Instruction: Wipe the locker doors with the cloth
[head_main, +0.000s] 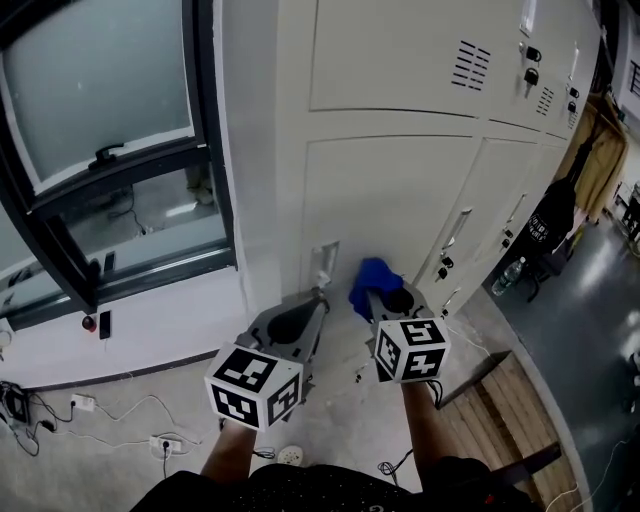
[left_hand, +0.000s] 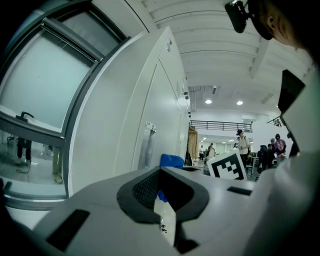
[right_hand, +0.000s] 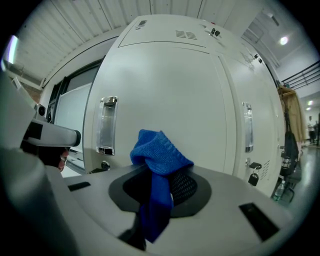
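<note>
Pale cream locker doors (head_main: 390, 200) fill the head view from 12 to 3 o'clock, with a dark-framed window (head_main: 110, 90) at 10 o'clock. A grey floor (head_main: 340, 410) lies at 6 o'clock, with a power strip (head_main: 160, 442) and cables at 8 o'clock. The right tool (head_main: 385, 295) pinches the blue cloth (head_main: 370, 275), which is bunched above its jaws and close before the lower door. The clear door handle (head_main: 323, 262) sits at its 10 o'clock. The left tool (head_main: 318, 297) is pressed together and empty, just below that handle. A jacket (head_main: 598, 150) hangs at 2 o'clock.

Window (head_main: 110, 130), perhaps floor power strip (head_main: 160, 442)
</note>
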